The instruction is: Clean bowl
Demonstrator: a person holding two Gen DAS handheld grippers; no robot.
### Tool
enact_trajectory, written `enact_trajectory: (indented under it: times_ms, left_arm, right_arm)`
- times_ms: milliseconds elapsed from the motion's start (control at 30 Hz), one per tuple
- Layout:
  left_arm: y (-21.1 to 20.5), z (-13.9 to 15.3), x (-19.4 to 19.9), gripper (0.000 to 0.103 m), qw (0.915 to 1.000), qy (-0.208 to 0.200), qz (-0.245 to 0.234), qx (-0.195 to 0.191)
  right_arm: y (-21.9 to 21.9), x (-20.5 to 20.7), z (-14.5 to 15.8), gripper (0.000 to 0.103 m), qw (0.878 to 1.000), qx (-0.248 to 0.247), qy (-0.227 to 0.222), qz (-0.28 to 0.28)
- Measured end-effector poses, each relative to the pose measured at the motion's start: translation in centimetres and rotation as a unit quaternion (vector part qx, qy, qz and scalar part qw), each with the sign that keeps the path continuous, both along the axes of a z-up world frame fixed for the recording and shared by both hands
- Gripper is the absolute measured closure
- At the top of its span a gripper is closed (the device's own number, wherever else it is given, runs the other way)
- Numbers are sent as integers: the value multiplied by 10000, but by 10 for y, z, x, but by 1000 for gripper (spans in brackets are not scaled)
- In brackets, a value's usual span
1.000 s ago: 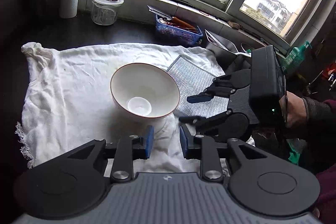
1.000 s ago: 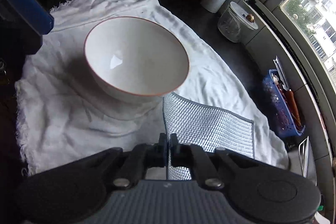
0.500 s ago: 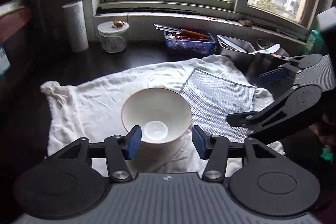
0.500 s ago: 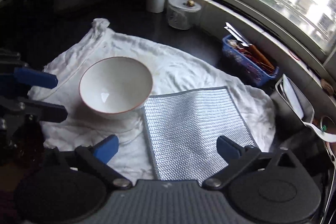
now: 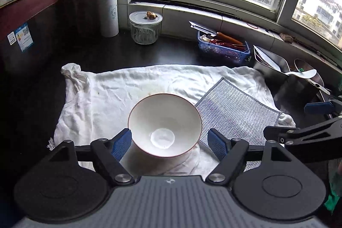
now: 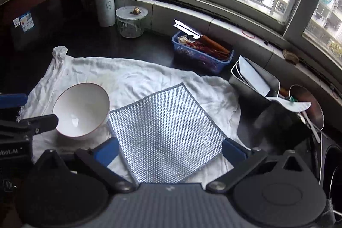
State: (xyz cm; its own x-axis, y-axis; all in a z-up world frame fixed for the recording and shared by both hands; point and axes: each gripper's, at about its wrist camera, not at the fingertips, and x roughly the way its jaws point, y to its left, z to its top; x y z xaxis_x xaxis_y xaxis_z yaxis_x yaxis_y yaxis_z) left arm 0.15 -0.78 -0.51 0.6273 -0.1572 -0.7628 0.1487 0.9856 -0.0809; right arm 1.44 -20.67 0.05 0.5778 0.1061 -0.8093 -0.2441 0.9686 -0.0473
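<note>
White china, the bowl stands upright on the crumpled white cloth spread over the dark worktop. It sits just ahead of my left claw, whose jaws are opening, the bowl seen between the two blue pads, neither pad pressing on it. My right claw hangs above the silvery mesh rag, jaws spread wide and holding nothing; the bowl is ahead and to its left, its rim just beside the rag's corner. Beyond both claws, a glass jar and paper roll.
</note>
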Motion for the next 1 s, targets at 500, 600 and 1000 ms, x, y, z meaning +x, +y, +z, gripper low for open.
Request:
enact_trajectory:
  times_ms: [500,600,1000]
  left_arm:
    - [-13,7,-9,25,9981,15,593,156]
    - [-11,5,-6,25,9981,46,595,173]
    - [1,1,6,25,9980,169,612,75]
  right_arm:
    - [-17,1,2,1,9989,196,8,432]
    - [-15,2,0,1,9986,216,87,484]
    - [0,8,-8,1,9981,213,302,500]
